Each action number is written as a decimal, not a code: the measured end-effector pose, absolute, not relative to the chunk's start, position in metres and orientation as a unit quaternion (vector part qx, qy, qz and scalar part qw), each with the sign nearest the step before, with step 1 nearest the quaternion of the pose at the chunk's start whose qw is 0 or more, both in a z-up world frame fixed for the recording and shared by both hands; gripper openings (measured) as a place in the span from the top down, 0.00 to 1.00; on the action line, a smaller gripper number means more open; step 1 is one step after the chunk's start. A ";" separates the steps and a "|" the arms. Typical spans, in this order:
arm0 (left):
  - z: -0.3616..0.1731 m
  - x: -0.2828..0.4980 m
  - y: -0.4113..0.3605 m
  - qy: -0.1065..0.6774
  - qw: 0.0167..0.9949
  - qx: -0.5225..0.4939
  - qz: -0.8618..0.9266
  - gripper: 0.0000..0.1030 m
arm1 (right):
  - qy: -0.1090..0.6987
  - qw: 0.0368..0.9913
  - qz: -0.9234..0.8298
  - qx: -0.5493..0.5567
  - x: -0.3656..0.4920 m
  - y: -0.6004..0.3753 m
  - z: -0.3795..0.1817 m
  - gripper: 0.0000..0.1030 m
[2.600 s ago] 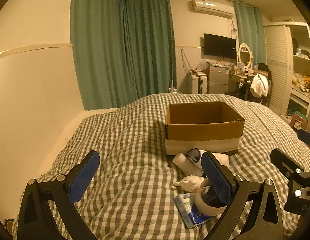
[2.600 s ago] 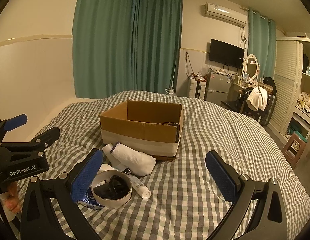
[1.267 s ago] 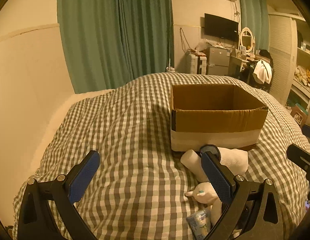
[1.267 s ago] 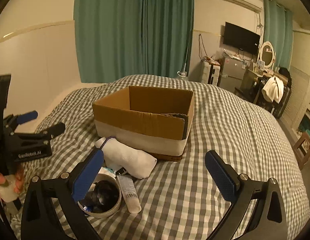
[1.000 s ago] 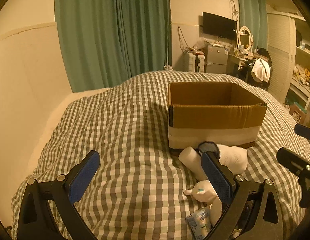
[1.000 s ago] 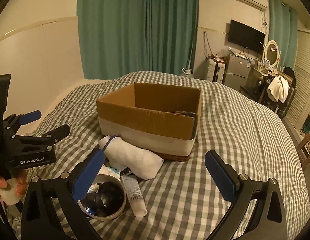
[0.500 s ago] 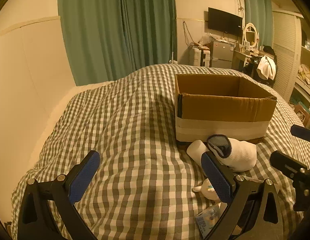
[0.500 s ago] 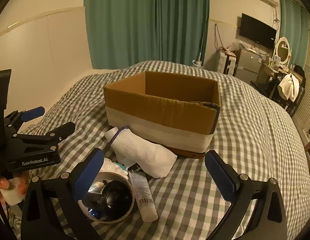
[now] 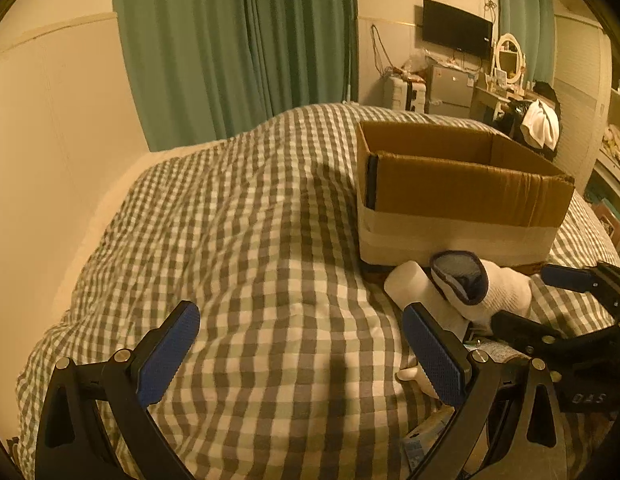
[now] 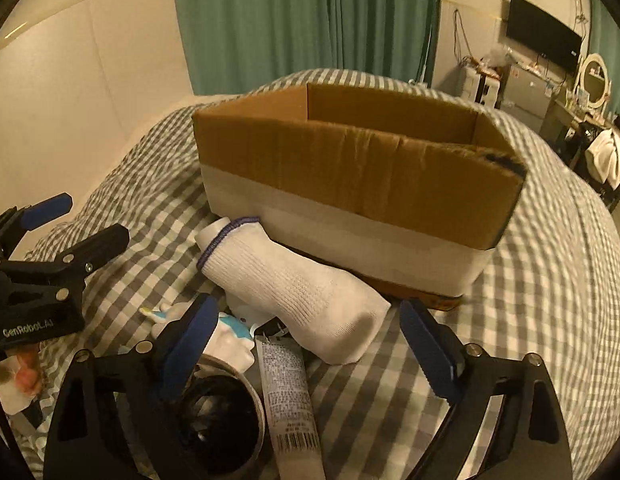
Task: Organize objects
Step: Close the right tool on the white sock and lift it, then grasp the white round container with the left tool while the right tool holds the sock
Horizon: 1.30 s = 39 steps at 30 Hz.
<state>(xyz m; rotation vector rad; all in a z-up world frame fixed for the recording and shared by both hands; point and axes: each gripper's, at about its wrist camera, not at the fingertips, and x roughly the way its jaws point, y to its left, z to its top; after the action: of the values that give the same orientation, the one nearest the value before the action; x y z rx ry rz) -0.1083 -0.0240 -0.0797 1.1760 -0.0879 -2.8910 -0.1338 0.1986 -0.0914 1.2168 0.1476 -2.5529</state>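
Observation:
An open cardboard box [image 9: 462, 196] [image 10: 350, 176] stands on the checked bed. A white sock [image 10: 298, 292] [image 9: 490, 288] lies against its near side, over a white bottle [image 9: 414, 288]. Beside them lie a white tube [image 10: 288, 396], a round white ring holding dark items [image 10: 226, 416] and a small white and blue toy [image 10: 230, 336]. My right gripper [image 10: 310, 348] is open, low over the sock and tube. My left gripper [image 9: 298, 348] is open and empty over bare quilt, left of the pile.
The checked quilt [image 9: 238, 240] spreads wide to the left of the box. A padded headboard wall [image 9: 50, 140] runs along the left. Green curtains [image 9: 238, 48], a TV [image 9: 456, 28] and cluttered furniture stand beyond the bed.
My right gripper has moved forward and down toward the sock and the pile, so the box looms larger. My left gripper has edged forward. Both stay open.

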 end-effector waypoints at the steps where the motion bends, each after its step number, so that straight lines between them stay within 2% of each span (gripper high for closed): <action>1: -0.082 -0.110 -0.023 -0.029 0.007 0.380 -0.925 0.00 | 0.051 0.157 -0.888 0.430 -0.136 0.198 -0.094 0.15; 5: -0.087 -0.114 -0.019 -0.031 -0.005 0.391 -0.920 0.00 | 0.051 0.159 -0.876 0.452 -0.145 0.197 -0.106 0.26; 6: -0.088 -0.116 -0.018 -0.029 -0.011 0.395 -0.918 0.00 | 0.051 0.154 -0.878 0.451 -0.145 0.199 -0.106 0.35; 8: -0.088 -0.123 -0.015 -0.027 -0.021 0.404 -0.914 0.00 | 0.043 0.154 -0.882 0.444 -0.143 0.204 -0.102 0.44; 10: -0.088 -0.130 -0.011 -0.025 -0.030 0.411 -0.911 0.00 | 0.034 0.155 -0.888 0.432 -0.139 0.212 -0.094 0.66; 12: -0.089 -0.137 -0.005 -0.027 -0.040 0.416 -0.908 0.00 | 0.025 0.160 -0.895 0.415 -0.133 0.218 -0.084 0.80; 15: -0.090 -0.145 0.004 -0.037 -0.041 0.420 -0.906 0.00 | 0.046 0.155 -0.897 0.410 -0.131 0.220 -0.077 0.80; 16: -0.092 -0.145 0.005 -0.042 -0.040 0.421 -0.905 0.00 | 0.059 0.161 -0.895 0.412 -0.131 0.218 -0.078 0.77; 17: -0.094 -0.145 0.006 -0.047 -0.036 0.421 -0.905 0.00 | 0.068 0.160 -0.895 0.411 -0.131 0.216 -0.080 0.70; 19: -0.097 -0.144 0.006 -0.059 -0.028 0.422 -0.904 0.00 | 0.085 0.159 -0.889 0.421 -0.133 0.211 -0.086 0.26; 20: -0.099 -0.144 0.007 -0.064 -0.025 0.422 -0.904 0.00 | 0.092 0.157 -0.887 0.425 -0.134 0.209 -0.089 0.23; 27: -0.107 -0.150 0.007 -0.069 -0.029 0.430 -0.900 0.00 | 0.103 0.174 -0.860 0.468 -0.162 0.198 -0.118 0.24; 29: -0.109 -0.151 0.008 -0.068 -0.035 0.436 -0.897 0.00 | 0.087 0.181 -0.853 0.481 -0.169 0.202 -0.125 0.32; 31: -0.112 -0.154 0.009 -0.067 -0.032 0.445 -0.893 0.00 | 0.083 0.175 -0.857 0.477 -0.168 0.206 -0.125 0.45; 34: -0.112 -0.158 0.014 -0.058 -0.049 0.454 -0.888 0.00 | 0.063 0.178 -0.871 0.454 -0.159 0.217 -0.115 0.50; 39: -0.115 -0.169 0.031 -0.043 -0.096 0.466 -0.879 0.01 | 0.036 0.169 -0.902 0.395 -0.134 0.243 -0.080 0.51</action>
<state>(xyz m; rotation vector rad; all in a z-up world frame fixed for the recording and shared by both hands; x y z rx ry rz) -0.1693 0.0310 -0.1152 1.5600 -0.1444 -2.9435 -0.1341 0.2435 -0.0799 1.1238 0.1027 -2.5648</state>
